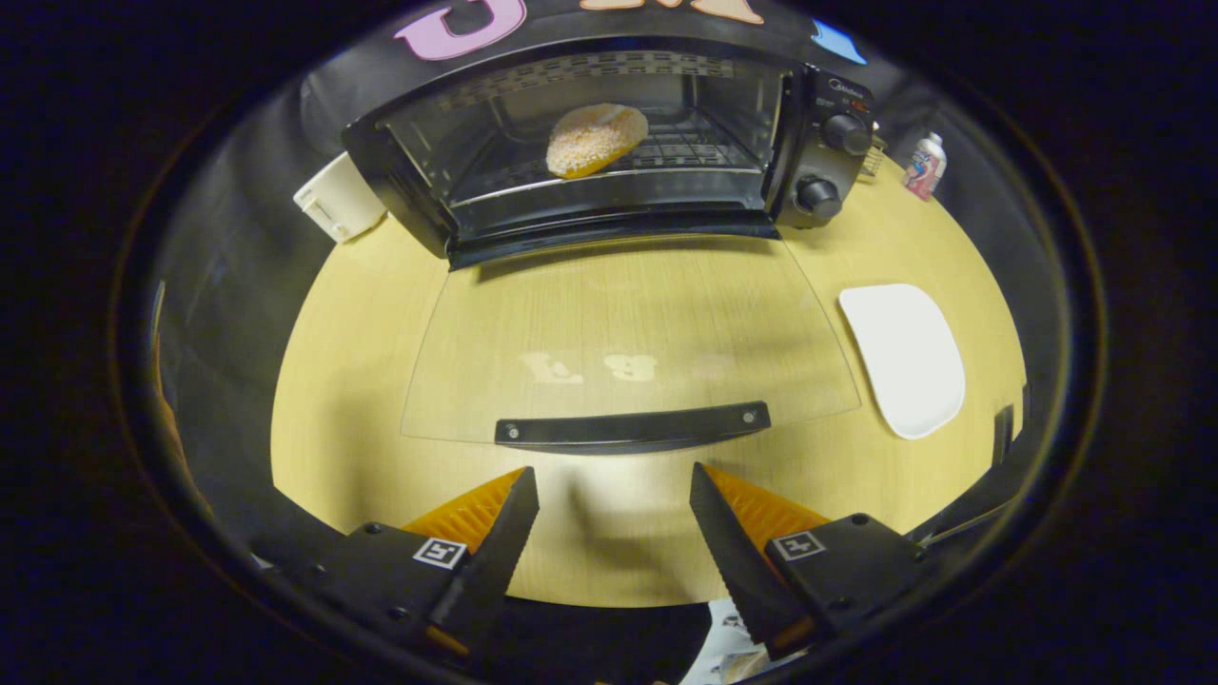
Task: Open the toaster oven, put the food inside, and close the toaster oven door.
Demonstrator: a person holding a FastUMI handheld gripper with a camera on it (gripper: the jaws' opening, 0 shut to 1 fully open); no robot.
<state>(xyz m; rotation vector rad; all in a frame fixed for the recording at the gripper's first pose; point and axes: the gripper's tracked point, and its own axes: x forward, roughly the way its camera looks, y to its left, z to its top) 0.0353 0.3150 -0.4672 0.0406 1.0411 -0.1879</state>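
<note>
The black toaster oven (818, 133) stands at the far side of the wooden table with its glass door (628, 323) folded down flat toward me. A round breaded piece of food (596, 140) lies on the wire rack inside the oven. The door's dark handle (632, 426) runs crosswise just ahead of my fingertips. My gripper (614, 485) is open, with nothing between its fingers, hovering over the table just short of the handle.
A white plate (904, 357) lies bare on the table right of the open door. A white box-like object (338, 198) stands left of the oven. A small bottle (925, 165) stands right of the oven, near the table's (352, 381) far edge.
</note>
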